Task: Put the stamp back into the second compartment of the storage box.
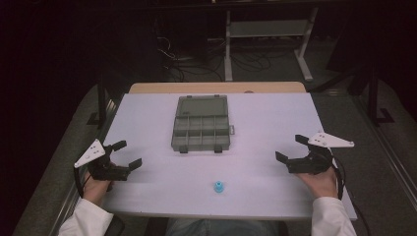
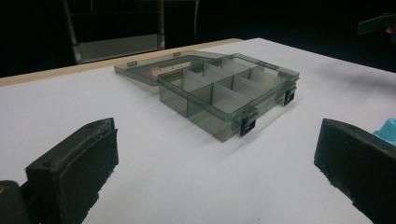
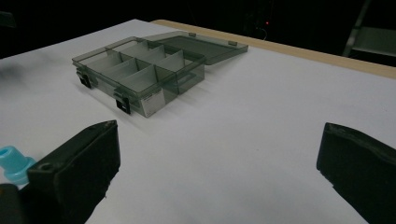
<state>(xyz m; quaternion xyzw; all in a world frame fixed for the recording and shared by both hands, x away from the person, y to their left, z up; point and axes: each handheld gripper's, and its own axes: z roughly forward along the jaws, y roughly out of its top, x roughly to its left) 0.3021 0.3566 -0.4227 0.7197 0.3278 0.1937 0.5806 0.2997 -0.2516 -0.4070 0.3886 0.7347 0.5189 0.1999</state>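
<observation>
A smoky clear compartment box [image 1: 202, 129] lies open at the table's middle, its lid [image 1: 202, 105] folded back flat; it also appears in the left gripper view [image 2: 224, 95] and the right gripper view [image 3: 140, 74]. A small blue plastic piece [image 1: 219, 187] stands near the front edge, and peeks past a jaw in both gripper views [image 2: 386, 130] [image 3: 14, 163]. My left gripper [image 1: 129, 153] rests open at the front left with nothing between its fingers. My right gripper [image 1: 290, 147] rests open at the front right, likewise holding nothing.
The white table [image 1: 147, 118] ends at a wooden strip [image 1: 216, 87] along the back. Behind it in the dark stand a metal shelf frame [image 1: 268, 34] and loose cables [image 1: 187, 64] on the floor. White sleeves come in at the bottom corners.
</observation>
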